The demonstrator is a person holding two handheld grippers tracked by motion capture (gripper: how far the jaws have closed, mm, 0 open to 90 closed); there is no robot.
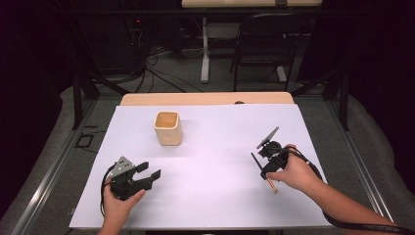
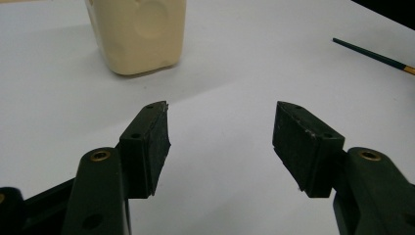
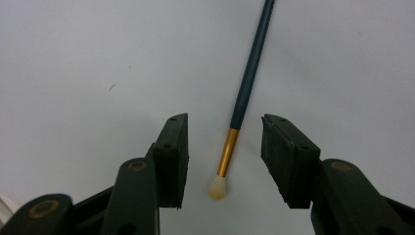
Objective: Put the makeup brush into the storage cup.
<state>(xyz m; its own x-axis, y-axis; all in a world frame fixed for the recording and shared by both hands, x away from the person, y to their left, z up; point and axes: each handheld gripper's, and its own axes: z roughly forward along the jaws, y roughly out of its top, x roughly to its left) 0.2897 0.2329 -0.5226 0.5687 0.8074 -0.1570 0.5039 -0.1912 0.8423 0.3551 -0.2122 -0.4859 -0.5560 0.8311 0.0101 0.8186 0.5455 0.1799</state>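
A thin paintbrush with a dark teal handle, a gold ferrule and a cream tip lies flat on the white table cover at the right. My right gripper hangs open just above it, one jaw on each side of the ferrule, touching nothing. In the high view the right gripper hides the middle of the paintbrush. A cream square cup stands upright at the back left. My left gripper rests open at the front left, empty, pointing toward the cup.
The white cover leaves a strip of wooden tabletop bare along the far edge. Beyond the table stand a black chair and a desk leg among floor cables. The paintbrush lies far right in the left gripper view.
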